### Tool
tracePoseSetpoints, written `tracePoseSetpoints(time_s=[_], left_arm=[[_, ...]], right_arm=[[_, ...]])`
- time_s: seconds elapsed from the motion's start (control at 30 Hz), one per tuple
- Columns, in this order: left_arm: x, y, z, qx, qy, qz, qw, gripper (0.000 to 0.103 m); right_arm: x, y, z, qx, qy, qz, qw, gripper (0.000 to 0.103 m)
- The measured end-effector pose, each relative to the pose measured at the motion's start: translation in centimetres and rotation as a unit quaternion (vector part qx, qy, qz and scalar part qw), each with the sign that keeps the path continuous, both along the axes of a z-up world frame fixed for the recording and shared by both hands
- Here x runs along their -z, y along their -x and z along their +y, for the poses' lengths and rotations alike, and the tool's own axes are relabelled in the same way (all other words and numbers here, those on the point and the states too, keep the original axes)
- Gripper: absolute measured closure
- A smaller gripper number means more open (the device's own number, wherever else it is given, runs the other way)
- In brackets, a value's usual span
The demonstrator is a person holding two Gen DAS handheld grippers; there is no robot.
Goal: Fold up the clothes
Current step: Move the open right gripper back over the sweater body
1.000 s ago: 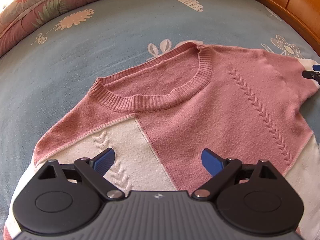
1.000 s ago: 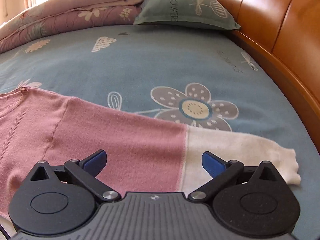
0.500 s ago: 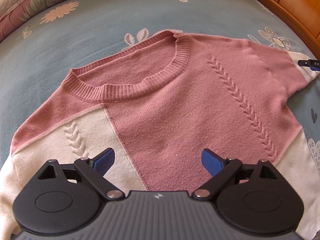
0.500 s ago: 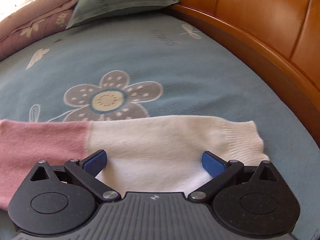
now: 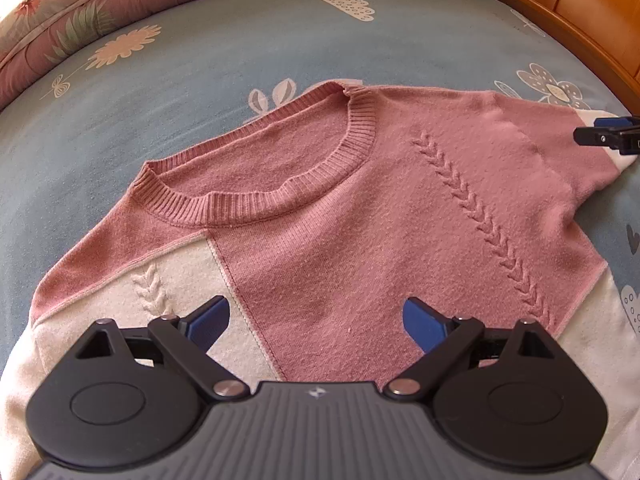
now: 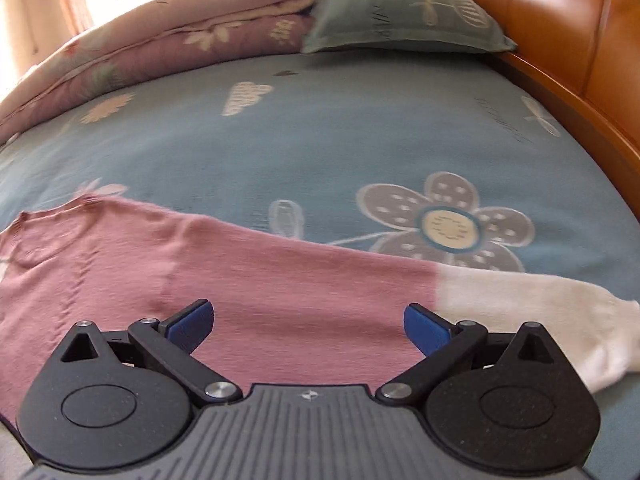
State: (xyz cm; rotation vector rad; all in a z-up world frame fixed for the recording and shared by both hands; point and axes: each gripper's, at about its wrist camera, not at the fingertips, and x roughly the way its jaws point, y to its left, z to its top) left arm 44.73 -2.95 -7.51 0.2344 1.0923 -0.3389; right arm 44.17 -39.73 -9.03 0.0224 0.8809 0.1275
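A pink and cream knitted sweater [image 5: 320, 208] lies spread flat, front up, on a blue-grey bedsheet [image 5: 200, 92] printed with flowers and clouds; its ribbed round collar [image 5: 280, 200] sits open toward the far side of the bed, and a raised braid pattern [image 5: 488, 232] runs down the pink chest panel. A cream panel [image 5: 168, 292] with a shorter braid fills the near-left part of the body.

The left gripper [image 5: 316, 320] hangs over the sweater's chest with its blue-padded fingers [image 5: 208, 318] spread wide and nothing between them; whether the tips touch the knit cannot be told. At the right edge of that view the tip of the other tool shows over the cream end of the sleeve.

The right gripper [image 6: 308, 324] is likewise released, its jaws wide apart and empty — below it lies the sweater's sleeve [image 6: 300, 292], stretched out sideways across the sheet; the sleeve is pink for most of its length and turns cream toward the cuff [image 6: 592, 332], which lies to the right of the right-hand finger. This view is a little blurred.

Beyond the sweater, a folded floral quilt [image 6: 140, 52] runs along the far side of the bed, a grey-green pillow [image 6: 404, 12] rests beside it, and an orange wooden headboard [image 6: 560, 12] curves round the right edge.
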Motion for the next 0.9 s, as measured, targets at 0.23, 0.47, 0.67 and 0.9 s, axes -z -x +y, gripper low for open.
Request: tracePoseSetpoints(time_s=[0.23,0.47,0.67,0.9], left_arm=[[0.5,1.3,1.3,-0.002,-0.006,0.011,0.9999,0.01],[0.2,3.7,3.4,-0.006,-0.013,-0.005,0.9999,0.01],[2.3,3.5,4.5,-0.013,-0.006,-0.003,0.9999,0.006],[1.7,1.9,6.1,-0.042,0.032,-0.015,0.9985,0.007]], right_arm=[[1.8,1.3,5.5,-0.1,0.027,0.022,0.994,0.0],[-1.7,2.0,7.0,-0.07,0.008,0.0,0.998,0.0],[0.0,2.1,14.8,-0.194,0.026,0.005,0.981,0.0],[0.3,3.3,15.7,-0.194,0.048,0.01,0.98,0.0]])
